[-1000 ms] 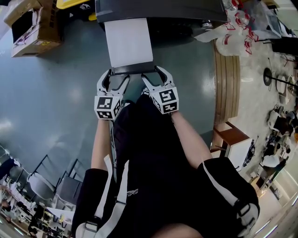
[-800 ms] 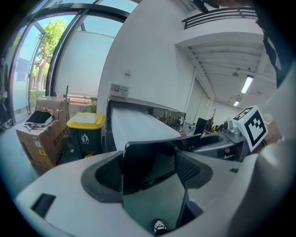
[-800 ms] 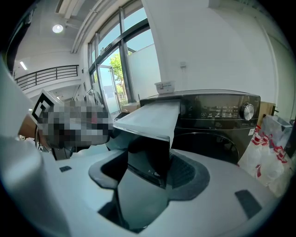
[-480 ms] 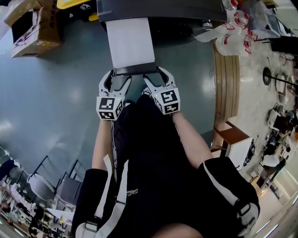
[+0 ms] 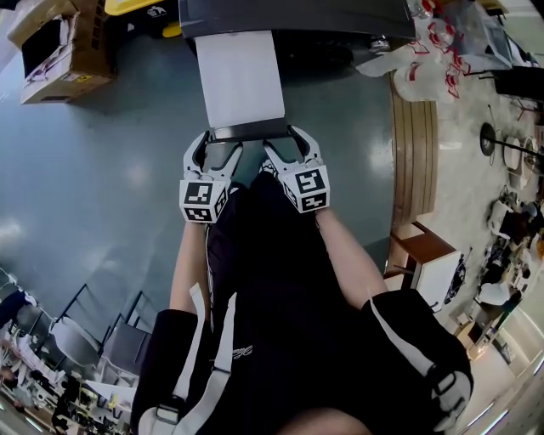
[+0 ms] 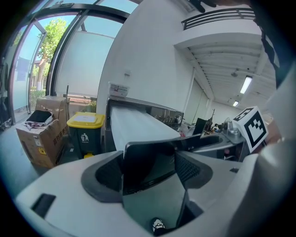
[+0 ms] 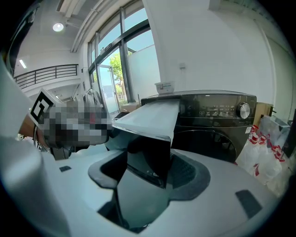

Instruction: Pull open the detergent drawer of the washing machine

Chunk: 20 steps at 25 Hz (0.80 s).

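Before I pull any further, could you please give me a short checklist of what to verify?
1. Left gripper closed on drawer front: ok.
2. Right gripper closed on drawer front: ok.
3. Drawer drawn out of washing machine: ok, it is well out.
4. Drawer at its end stop: cannot tell.
5. Plastic bags apart from the drawer: ok.

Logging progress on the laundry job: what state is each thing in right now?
detergent drawer: pulled far out.
washing machine door: closed.
left gripper: jaws clamped on the drawer's dark front.
right gripper: jaws clamped on that same front.
yellow-lidded bin: lid shut.
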Each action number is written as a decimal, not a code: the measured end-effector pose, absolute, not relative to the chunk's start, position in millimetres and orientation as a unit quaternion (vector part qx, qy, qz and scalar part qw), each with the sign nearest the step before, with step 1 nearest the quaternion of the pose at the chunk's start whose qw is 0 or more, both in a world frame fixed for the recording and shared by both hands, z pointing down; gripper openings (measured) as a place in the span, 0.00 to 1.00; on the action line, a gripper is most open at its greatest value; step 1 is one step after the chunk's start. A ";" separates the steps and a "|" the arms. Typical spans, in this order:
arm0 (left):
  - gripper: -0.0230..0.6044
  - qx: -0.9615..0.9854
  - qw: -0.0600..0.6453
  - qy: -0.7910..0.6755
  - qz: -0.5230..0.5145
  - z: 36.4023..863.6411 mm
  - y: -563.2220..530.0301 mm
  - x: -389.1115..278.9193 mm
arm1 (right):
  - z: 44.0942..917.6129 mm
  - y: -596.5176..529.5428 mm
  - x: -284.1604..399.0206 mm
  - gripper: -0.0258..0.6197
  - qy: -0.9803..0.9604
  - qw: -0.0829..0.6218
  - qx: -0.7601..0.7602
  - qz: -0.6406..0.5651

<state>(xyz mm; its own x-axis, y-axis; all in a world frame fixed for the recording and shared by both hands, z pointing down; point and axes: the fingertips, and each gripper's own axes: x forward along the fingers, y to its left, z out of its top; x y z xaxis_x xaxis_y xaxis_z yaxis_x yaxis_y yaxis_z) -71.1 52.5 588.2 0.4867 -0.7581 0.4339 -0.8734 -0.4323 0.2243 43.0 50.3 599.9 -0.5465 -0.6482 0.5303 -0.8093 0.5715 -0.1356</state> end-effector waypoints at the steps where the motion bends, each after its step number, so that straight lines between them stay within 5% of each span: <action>1: 0.57 0.836 0.212 -0.488 0.135 588.1 52.4 -70.9 | 599.9 50.2 43.2 0.47 -0.859 0.217 0.424 0.185; 20: 0.57 0.808 0.233 -0.524 0.135 600.2 64.5 -90.0 | 613.0 57.0 60.6 0.50 -0.854 0.239 0.427 0.177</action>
